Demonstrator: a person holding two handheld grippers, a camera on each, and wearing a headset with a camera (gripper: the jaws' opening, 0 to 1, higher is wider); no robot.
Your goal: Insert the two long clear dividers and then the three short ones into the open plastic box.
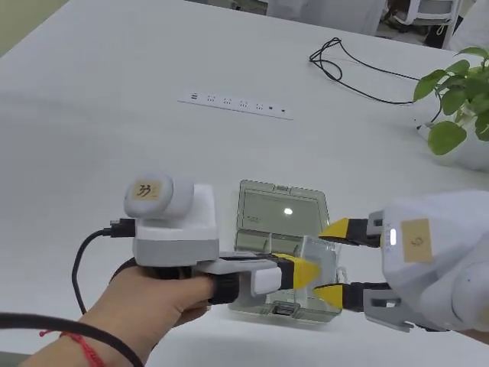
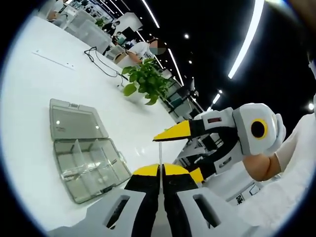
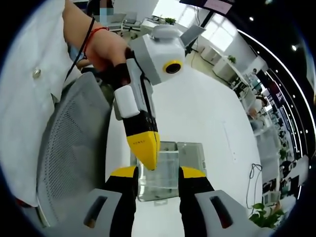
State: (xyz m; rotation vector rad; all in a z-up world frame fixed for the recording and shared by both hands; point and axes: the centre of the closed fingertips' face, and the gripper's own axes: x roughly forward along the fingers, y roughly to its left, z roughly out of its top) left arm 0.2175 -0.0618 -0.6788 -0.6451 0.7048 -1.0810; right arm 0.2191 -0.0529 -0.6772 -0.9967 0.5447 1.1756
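The open plastic box (image 1: pixel 260 243) lies flat on the white counter (image 1: pixel 114 92), near the person. Its lid (image 1: pixel 283 210) is folded back flat on the far side. In the left gripper view the box's tray (image 2: pixel 91 165) shows thin walls that split it into compartments. Through the clear plastic I cannot say for sure how many dividers are seated.

The left tool (image 1: pixel 306 271) is held by a bare hand (image 1: pixel 145 294) and reaches in from the left over the near edge of the box. Its yellow-tipped jaws are pinched together on a clear divider (image 1: pixel 325 256). In the left gripper view the divider (image 2: pixel 159 155) is edge-on, a thin upright line rising from between the closed jaws. Whether it is a long piece or a short one is hard to tell.

The right tool (image 1: pixel 335 261) comes in from the right with its jaws spread apart and grips nothing. One yellow tip is on the far side of the divider and the other on the near side, so the divider stands between them above the box. I cannot tell whether either tip touches it.

Farther off on the counter lie a white power strip (image 1: pixel 235 102) and a looped black cable (image 1: pixel 344 65). A potted plant (image 1: pixel 458 99) stands at the right edge.
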